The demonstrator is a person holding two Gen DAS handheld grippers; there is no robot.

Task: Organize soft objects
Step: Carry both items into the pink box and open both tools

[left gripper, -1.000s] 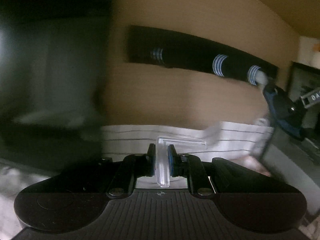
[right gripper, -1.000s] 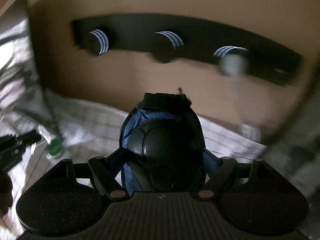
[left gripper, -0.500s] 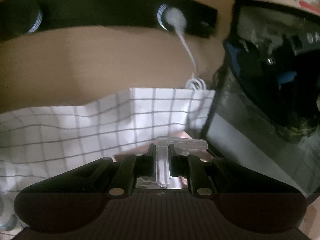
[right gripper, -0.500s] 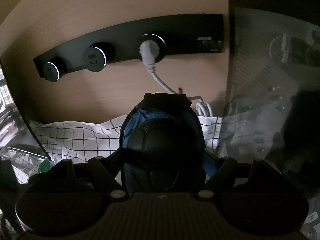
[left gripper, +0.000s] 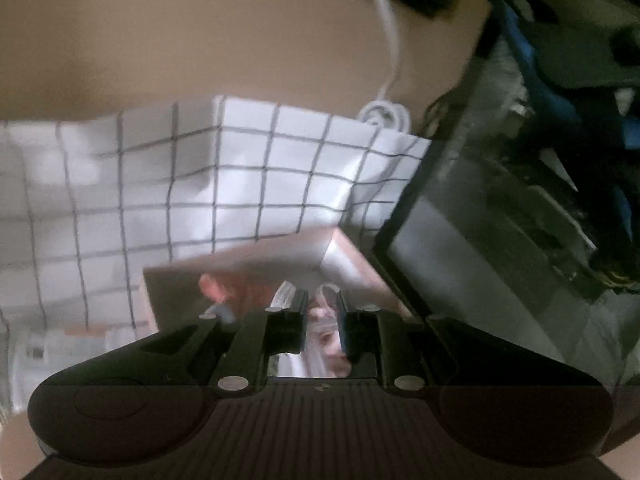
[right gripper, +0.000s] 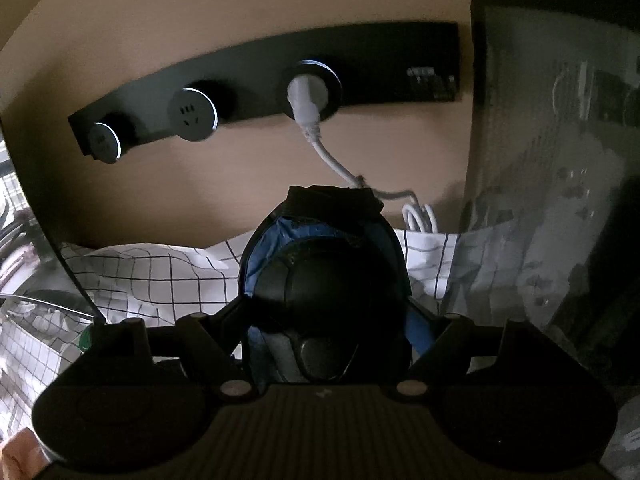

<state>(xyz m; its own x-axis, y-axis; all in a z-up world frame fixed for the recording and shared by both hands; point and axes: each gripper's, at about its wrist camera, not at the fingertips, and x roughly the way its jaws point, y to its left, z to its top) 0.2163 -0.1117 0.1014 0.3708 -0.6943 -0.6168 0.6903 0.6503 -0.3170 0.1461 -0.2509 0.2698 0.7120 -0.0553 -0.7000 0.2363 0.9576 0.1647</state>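
Observation:
My left gripper [left gripper: 322, 320] hangs just above an open pink box [left gripper: 256, 272] on the checked cloth [left gripper: 192, 184]. Its jaws stand slightly apart with nothing between them; the clear plastic piece is out of sight. Pale blurred items lie in the box under the fingers. My right gripper [right gripper: 326, 300] is shut on a dark blue and black soft ball-like object [right gripper: 324, 280] that fills the space between its fingers and hides the fingertips. It is held above the checked cloth [right gripper: 160, 276] in front of the wall.
A black socket strip [right gripper: 260, 88] is on the beige wall, with a white plug and cable [right gripper: 316, 132] coiling down to the cloth. A dark glossy panel [right gripper: 552, 160] stands at the right; it also shows in the left wrist view [left gripper: 520, 200]. A clear container [right gripper: 36, 320] is at left.
The left gripper dropped toward the pink box and the clear plastic piece it held is gone from its jaws, which have parted. The right gripper moved slightly closer to the wall, still holding.

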